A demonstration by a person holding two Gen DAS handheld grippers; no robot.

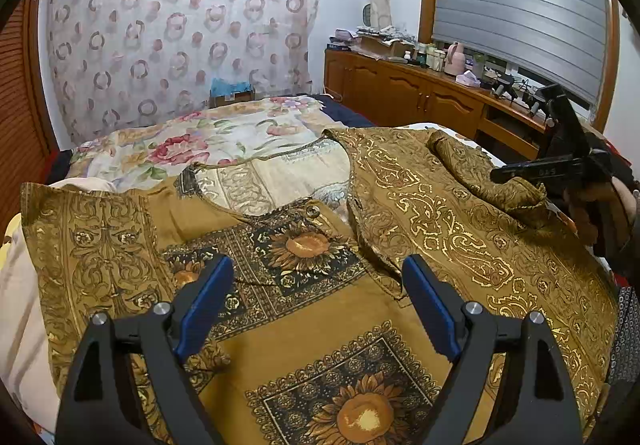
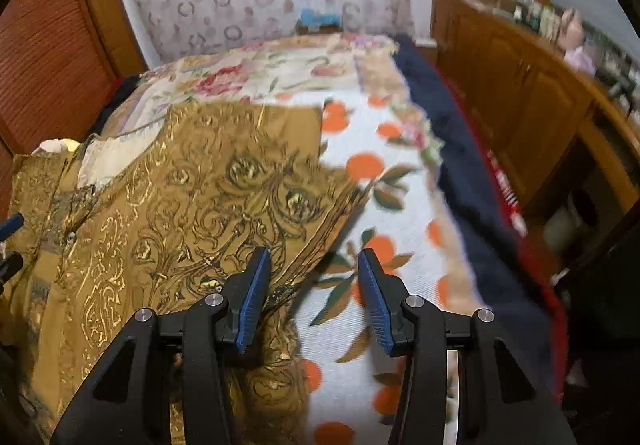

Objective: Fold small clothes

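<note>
On bed (image 1: 248,133): one shirt (image 1: 304,333)

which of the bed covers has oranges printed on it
The white sheet under the right gripper; the far cover shows pink flowers, the edge blanket is plain navy.

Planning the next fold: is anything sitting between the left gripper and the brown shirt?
Nothing visible. The left gripper is open directly above the brown shirt, with only bare fabric between its fingers.
</note>
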